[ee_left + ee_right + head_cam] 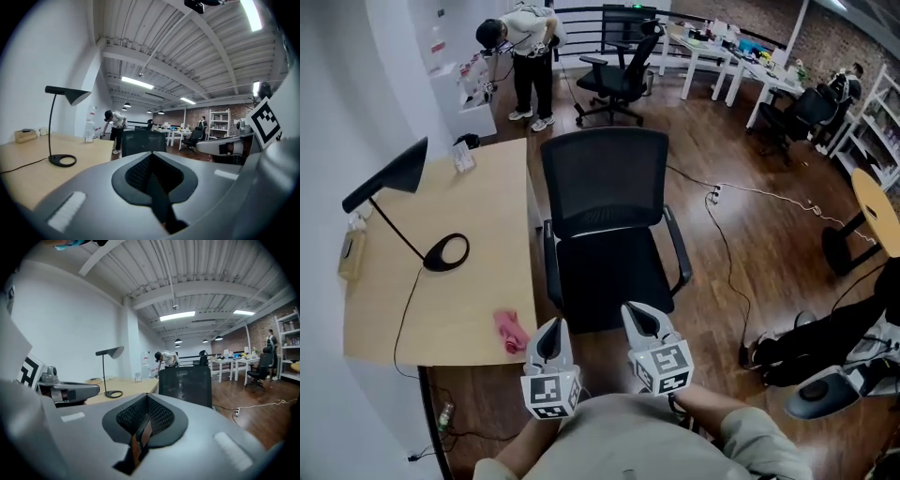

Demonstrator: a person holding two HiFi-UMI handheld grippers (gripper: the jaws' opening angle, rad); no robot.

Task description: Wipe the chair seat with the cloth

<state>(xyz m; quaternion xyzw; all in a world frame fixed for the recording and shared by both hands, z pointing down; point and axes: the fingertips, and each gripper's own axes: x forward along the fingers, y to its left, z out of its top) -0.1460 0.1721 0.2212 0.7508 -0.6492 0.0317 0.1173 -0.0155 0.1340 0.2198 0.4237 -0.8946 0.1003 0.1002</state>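
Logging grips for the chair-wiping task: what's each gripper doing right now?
Left gripper: closed, holding nothing.
Right gripper: closed, holding nothing; the pink cloth lies on the desk.

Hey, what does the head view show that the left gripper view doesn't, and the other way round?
Only the head view shows the pink cloth, lying on the wooden desk near the edge beside the chair, and the black chair seat. Only the left gripper view shows the ceiling and its lit strip lights. Both show the desk, the black desk lamp, the chair's mesh backrest and a person bending over by the far wall.
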